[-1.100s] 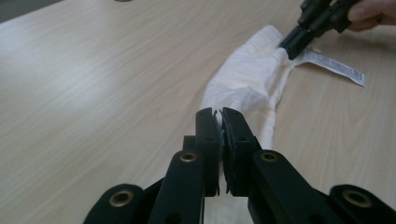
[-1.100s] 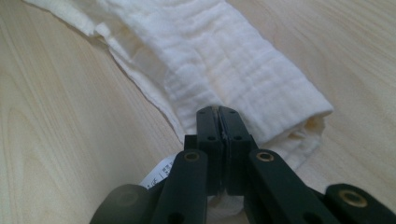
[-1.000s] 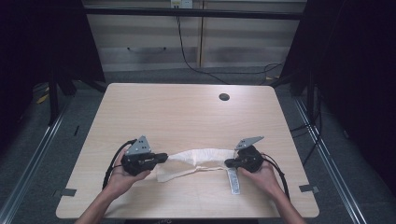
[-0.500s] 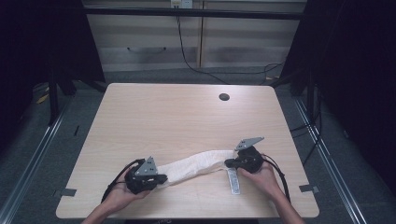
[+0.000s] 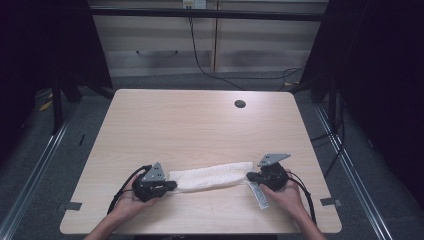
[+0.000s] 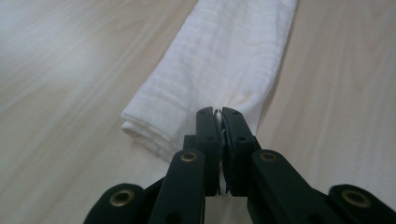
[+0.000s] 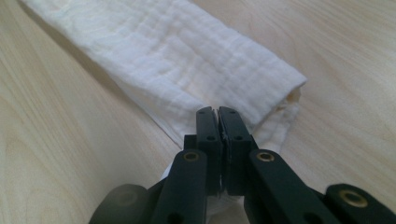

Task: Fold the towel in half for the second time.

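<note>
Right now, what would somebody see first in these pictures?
A long white cloth, folded into a strip, lies along the near edge of the table. The left gripper pinches one end and the right gripper the other, both shut.

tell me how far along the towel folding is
Done: the white towel already lies as a long, narrow, layered strip on the table. In hand: the left hand-held gripper and right hand-held gripper are each shut on one end of it, low at the tabletop. Left, probably: folding the strip across its length, since it lies at full length.
</note>
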